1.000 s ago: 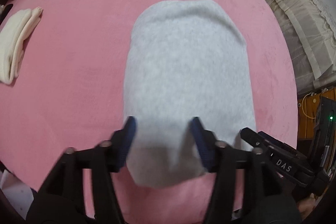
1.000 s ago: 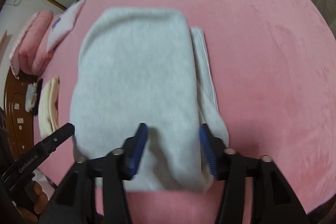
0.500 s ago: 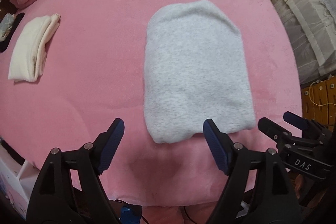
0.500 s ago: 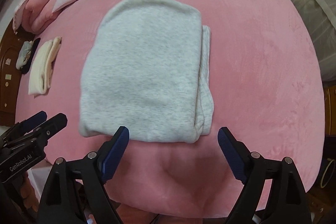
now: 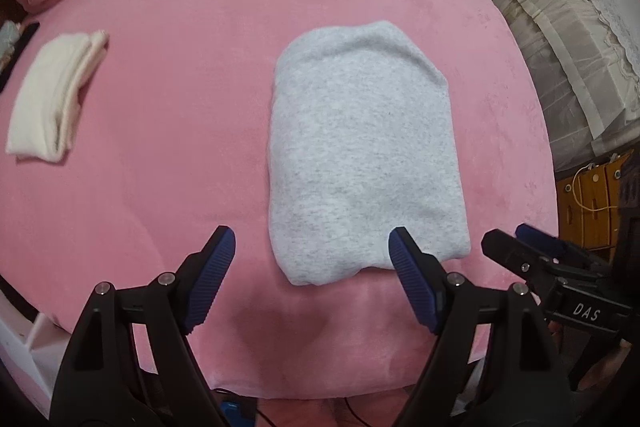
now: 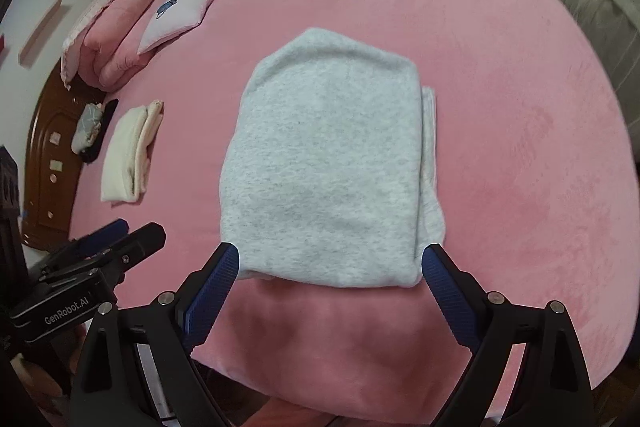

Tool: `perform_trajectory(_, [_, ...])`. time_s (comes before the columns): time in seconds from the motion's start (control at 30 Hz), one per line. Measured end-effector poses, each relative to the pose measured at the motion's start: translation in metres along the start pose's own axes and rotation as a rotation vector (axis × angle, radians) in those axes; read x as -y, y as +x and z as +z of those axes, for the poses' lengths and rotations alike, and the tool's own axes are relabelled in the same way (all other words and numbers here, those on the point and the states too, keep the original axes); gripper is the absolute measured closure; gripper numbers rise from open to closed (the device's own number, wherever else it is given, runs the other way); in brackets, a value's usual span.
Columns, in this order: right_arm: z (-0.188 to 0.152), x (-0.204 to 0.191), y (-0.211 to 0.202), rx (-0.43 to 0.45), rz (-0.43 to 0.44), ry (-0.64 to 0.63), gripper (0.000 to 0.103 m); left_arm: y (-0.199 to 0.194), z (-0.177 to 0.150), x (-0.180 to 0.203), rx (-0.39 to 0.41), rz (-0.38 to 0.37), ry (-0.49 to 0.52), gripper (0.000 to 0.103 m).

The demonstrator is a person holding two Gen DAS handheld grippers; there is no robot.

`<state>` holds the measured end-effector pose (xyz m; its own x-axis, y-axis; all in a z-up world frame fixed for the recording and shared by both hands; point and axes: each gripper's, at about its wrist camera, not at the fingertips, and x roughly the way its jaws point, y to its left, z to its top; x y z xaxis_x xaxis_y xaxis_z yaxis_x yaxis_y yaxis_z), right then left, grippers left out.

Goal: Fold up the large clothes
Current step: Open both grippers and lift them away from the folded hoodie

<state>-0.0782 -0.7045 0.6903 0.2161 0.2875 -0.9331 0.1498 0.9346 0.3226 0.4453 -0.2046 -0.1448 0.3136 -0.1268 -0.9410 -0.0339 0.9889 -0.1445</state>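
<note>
A light grey garment [image 5: 362,155] [image 6: 328,167] lies folded into a thick rectangle on the pink bed [image 5: 180,99] [image 6: 520,115]. A narrow under-layer sticks out along its right side in the right wrist view. My left gripper [image 5: 310,239] hangs open above the fold's near edge, nothing between its blue pads. Jaws still opening, my right gripper [image 6: 330,255] hovers over the same near edge and holds nothing. Each gripper shows in the other's view: the right one [image 5: 536,247] at the right edge, the left one [image 6: 128,231] at the lower left.
A folded cream garment [image 5: 52,99] [image 6: 130,151] lies on the bed to the left. Pink bedding and a pale pillow [image 6: 184,11] sit at the far left. A draped bed [image 5: 560,27] and wooden furniture [image 5: 592,195] stand right; a wooden headboard [image 6: 44,155] left.
Both grippers let go of the grey garment's near edge, opened wide and rose back from it. The fold now lies flat and free on the bed.
</note>
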Motion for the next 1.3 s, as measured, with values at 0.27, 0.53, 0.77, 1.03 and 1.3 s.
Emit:
perform_trajectory(0.27, [0.024,0.076,0.100,-0.104,0.057,0.154,0.009,0.092,0.023,-0.036,-0.143,-0.096,-0.136,0.026])
perform_trajectory(0.53, [0.064,0.150,0.168,-0.117,0.277,0.298,0.006,0.134,0.051,-0.063,-0.200,-0.371,-0.145,0.011])
perform_trajectory(0.77, [0.077,0.149,0.190,-0.119,0.415,0.286,0.000,0.172,0.067,-0.081,-0.180,-0.503,-0.262,0.003])
perform_trajectory(1.03, [0.079,0.114,0.171,-0.110,0.502,0.206,0.024,0.175,0.052,-0.092,-0.127,-0.536,-0.298,0.013])
perform_trajectory(1.3, [0.069,0.022,0.100,-0.003,0.352,-0.036,0.049,0.137,0.011,-0.128,-0.019,-0.542,-0.384,0.052])
